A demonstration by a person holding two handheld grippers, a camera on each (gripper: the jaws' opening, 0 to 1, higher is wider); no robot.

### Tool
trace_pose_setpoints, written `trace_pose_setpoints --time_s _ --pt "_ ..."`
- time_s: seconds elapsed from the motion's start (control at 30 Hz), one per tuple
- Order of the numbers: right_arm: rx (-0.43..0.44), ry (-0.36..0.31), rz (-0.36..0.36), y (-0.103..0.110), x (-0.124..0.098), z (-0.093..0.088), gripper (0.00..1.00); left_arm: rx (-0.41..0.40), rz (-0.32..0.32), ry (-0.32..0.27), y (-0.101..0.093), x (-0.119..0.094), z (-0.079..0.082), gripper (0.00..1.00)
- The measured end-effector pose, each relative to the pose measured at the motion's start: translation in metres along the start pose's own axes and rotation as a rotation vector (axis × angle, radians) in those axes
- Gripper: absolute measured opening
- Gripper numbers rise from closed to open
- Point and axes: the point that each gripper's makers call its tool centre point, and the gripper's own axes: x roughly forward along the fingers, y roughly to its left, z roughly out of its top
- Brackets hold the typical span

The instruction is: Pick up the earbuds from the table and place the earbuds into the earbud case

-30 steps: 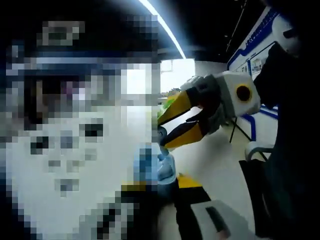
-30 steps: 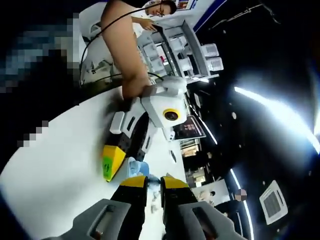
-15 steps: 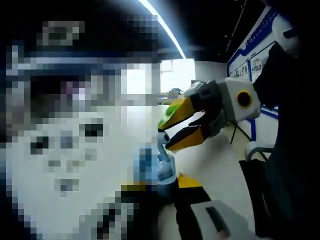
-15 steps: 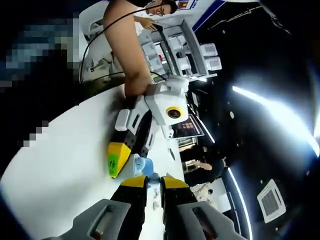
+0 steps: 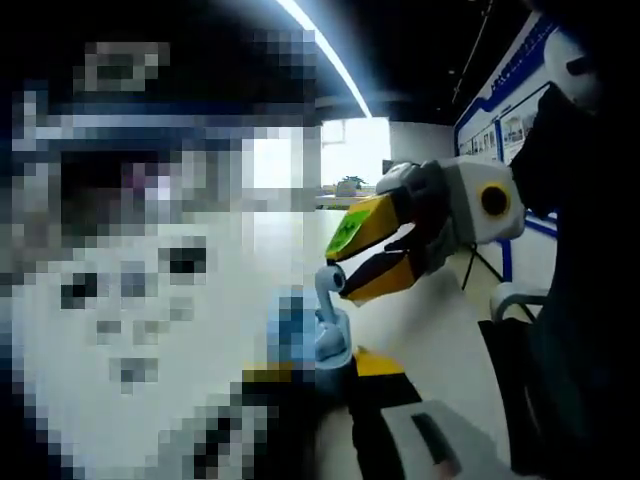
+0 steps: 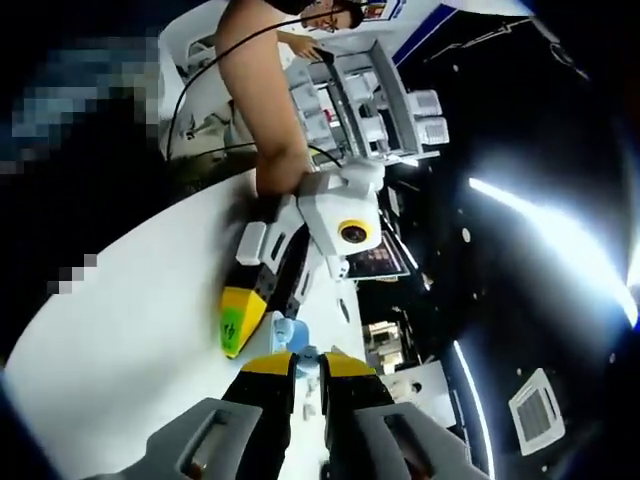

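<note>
Hand-held gripper on the left [image 5: 335, 365] has its yellow-tipped jaws drawn together on a pale blue earbud case [image 5: 328, 340], which stands just ahead of its tips and is partly hidden by mosaic on one side. Facing it, the right hand-held gripper [image 5: 335, 268] comes in from the far side with its jaws apart by a narrow gap; a small white earbud [image 5: 328, 282] sits at its lower tip, its stem running down toward the case — whether the jaws actually pinch it or only touch it cannot be told from this angle.

From the right gripper view, the right hand-held gripper [image 6: 298, 368] has its own jaws almost closed, the case [image 6: 283, 333] just beyond their tips, and the left hand-held gripper [image 6: 245, 320] reaching in over the white counter [image 6: 120, 340] from the left, a person's forearm [image 6: 265, 100] behind it.

The coming move turns on one relation: the earbud lies directly above the case, its long axis roughly in line with the case's opening, and the right hand-held gripper is the nearer one to it. The seating step looks nearly done — a short push along the stem's axis would likely finish it, with the left holding the case steady.
</note>
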Motion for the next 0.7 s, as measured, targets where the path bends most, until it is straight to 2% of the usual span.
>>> trace_pose_setpoints --time_s 0.37,0.7 --pt "-0.032 0.044 -0.012 -0.0053 -0.0007 -0.0095 0.09 0.002 0.000 0.000 0.0000 0.0007 0.0002 0.19" --pt "-0.081 0.057 0.009 -0.0003 0.0002 -0.0073 0.09 0.005 0.001 -0.001 -0.0001 0.0009 0.0006 0.19"
